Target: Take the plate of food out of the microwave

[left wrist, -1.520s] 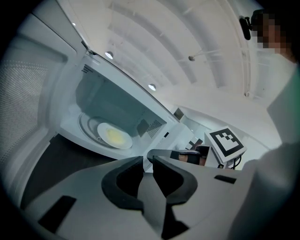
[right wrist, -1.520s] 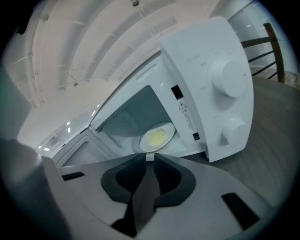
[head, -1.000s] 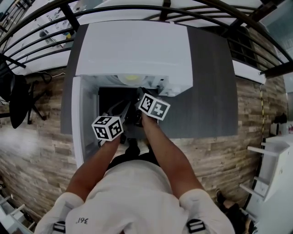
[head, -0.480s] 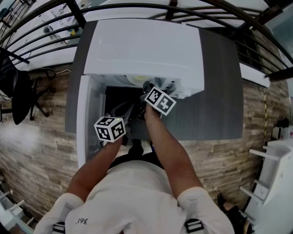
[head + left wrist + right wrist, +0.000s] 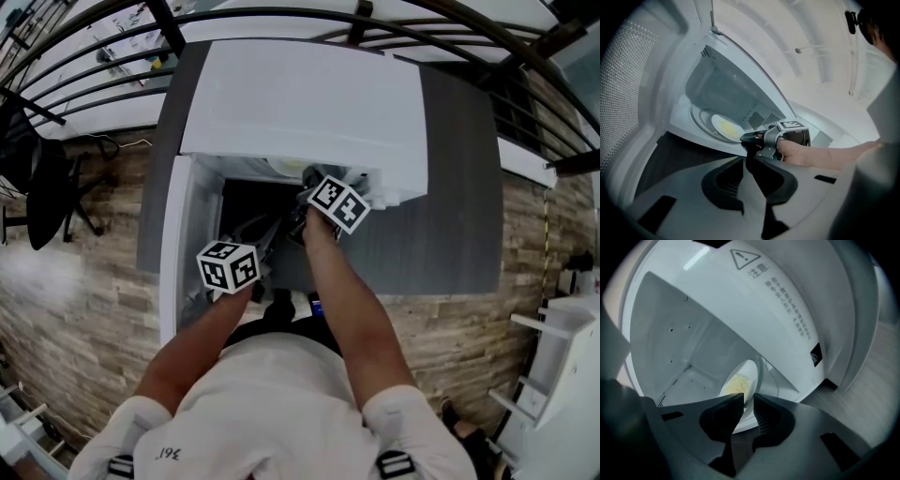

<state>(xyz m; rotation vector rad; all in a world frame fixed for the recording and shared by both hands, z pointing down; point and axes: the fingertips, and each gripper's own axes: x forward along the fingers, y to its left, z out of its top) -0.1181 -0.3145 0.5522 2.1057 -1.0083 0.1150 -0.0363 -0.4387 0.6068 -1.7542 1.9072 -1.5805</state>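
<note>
The round white plate point(image 5: 724, 127) carries a low heap of pale-yellow food point(image 5: 735, 384) at its middle. It lies flat on the clear glass turntable point(image 5: 699, 121) inside the boxy white microwave point(image 5: 300, 94), straight ahead of the right claw point(image 5: 747, 398). Its near rim sits just beyond that claw's tips. The right claw's jaws are spread a little, and the rim shows through the narrow gap with no pad seen pressing on it.

The left claw point(image 5: 745, 158) hangs back outside the cavity, its jaws a sliver apart with nothing between them. The microwave's open door point(image 5: 174, 246) is on its outer side.

The head view gives only a pale crescent of plate under the microwave's top edge. The left claw view takes in nearly the whole plate, with the person's hand point(image 5: 801, 152) bringing the right claw to the plate's edge. Only the right claw view shows the warning triangle point(image 5: 743, 259) and lines of print on the microwave's front frame.
</note>
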